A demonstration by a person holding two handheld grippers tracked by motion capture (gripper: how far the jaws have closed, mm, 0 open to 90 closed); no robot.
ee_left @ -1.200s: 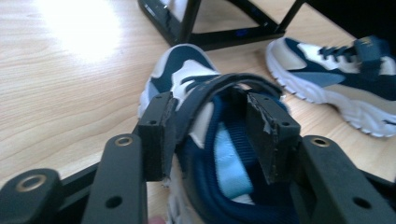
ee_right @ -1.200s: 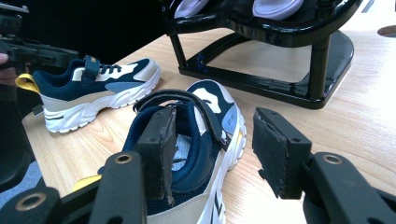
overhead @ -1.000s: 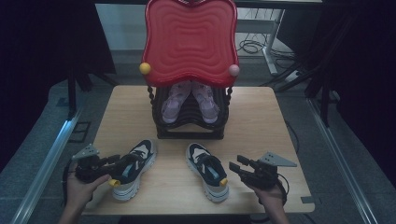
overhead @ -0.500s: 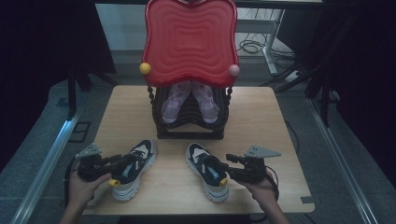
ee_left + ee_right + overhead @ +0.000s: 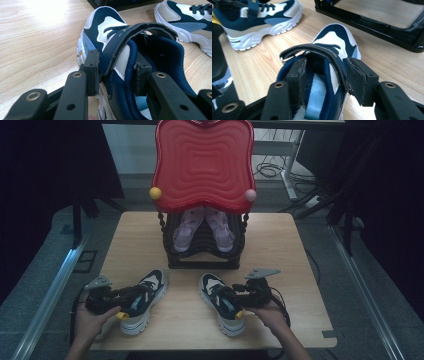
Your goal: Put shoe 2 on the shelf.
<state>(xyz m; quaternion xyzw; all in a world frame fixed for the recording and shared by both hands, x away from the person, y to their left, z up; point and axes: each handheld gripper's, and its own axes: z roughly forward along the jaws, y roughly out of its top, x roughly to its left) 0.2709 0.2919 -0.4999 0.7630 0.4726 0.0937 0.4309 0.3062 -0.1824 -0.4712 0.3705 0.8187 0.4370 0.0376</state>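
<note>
The left claw (image 5: 115,72) has just been closing on the left navy-and-white sneaker's (image 5: 120,50) collar; the right claw (image 5: 324,80), newly arrived, straddles its sneaker (image 5: 324,62), pads apart.

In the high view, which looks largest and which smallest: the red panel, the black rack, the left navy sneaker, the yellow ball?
1. Red panel, clearly the largest.
2. Black rack below it, partly hidden by the panel.
3. Left navy sneaker, though nearer the camera.
4. Yellow ball, the smallest.
</note>
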